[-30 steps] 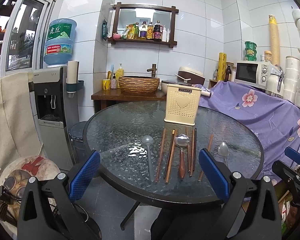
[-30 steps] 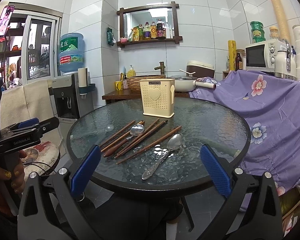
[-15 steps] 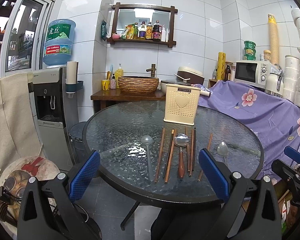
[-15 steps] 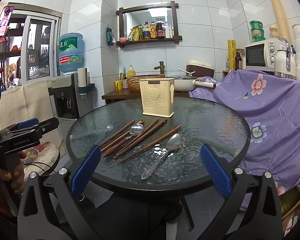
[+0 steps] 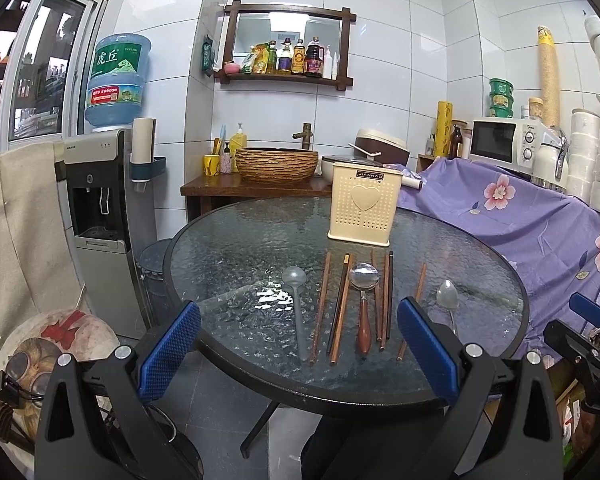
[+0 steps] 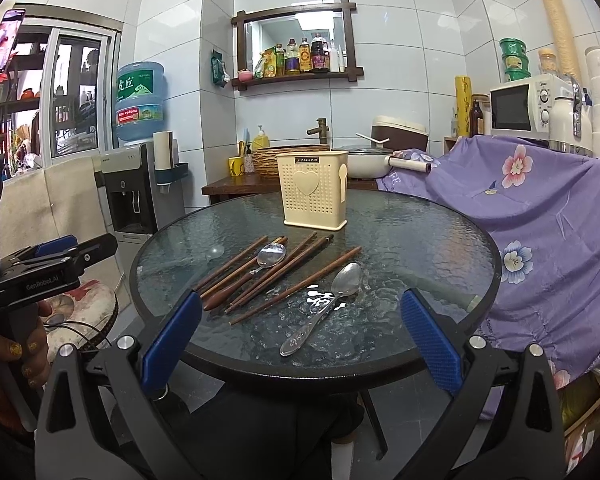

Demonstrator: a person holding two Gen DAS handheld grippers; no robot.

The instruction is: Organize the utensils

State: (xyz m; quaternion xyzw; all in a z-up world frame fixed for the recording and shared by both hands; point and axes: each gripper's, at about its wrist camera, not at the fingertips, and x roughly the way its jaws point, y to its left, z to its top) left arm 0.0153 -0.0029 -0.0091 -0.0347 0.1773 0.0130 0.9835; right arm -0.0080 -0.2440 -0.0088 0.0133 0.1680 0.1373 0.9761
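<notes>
A cream perforated utensil holder (image 5: 363, 208) (image 6: 314, 190) stands at the far side of a round glass table (image 5: 228, 248) (image 6: 420, 232). In front of it lie several brown chopsticks (image 5: 320, 304) (image 6: 296, 286), a wooden-handled spoon (image 5: 364, 300) (image 6: 252, 268), a clear plastic spoon (image 5: 298, 304) and a steel spoon (image 6: 328, 300) (image 5: 447, 300). My left gripper (image 5: 300, 352) is open and empty, in front of the table's near edge. My right gripper (image 6: 300, 344) is open and empty, at the near edge, just short of the steel spoon.
A water dispenser (image 5: 100, 216) and a stool (image 5: 52, 344) stand left of the table. A purple flowered cloth (image 6: 540, 216) covers furniture on the right. A wooden side table with a woven basin (image 5: 276, 164) and a pot (image 6: 364, 162) is behind.
</notes>
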